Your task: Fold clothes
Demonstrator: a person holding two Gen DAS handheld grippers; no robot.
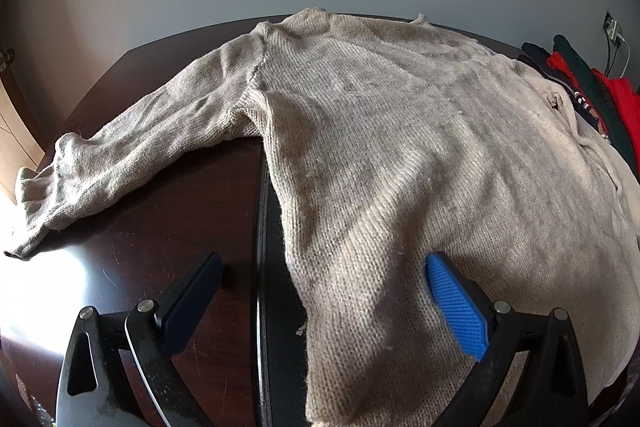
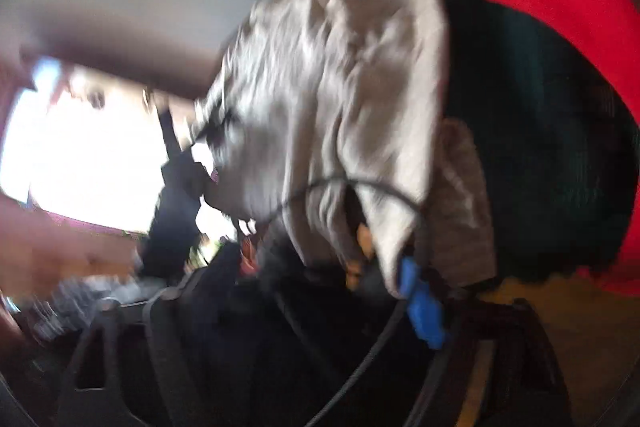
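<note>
Over the sweater [image 1: 400, 147], left tool [image 1: 324, 267] gapes wide, holding nothing.

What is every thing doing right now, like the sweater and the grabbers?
Beige sweater: spread flat on the table, unfolded, one sleeve stretched out sideways.
Left gripper: open, over the sweater's edge, holding nothing.
Right gripper: open; picture blurred.
Red and dark clothes: piled beside the sweater.

No text, label, brand, number or sign can be read in either wrist view. The sweater [image 1: 400, 155] on the table [image 1: 160, 267] carries no legible tag or print. The right wrist view is too blurred for any lettering to be made out.
</note>
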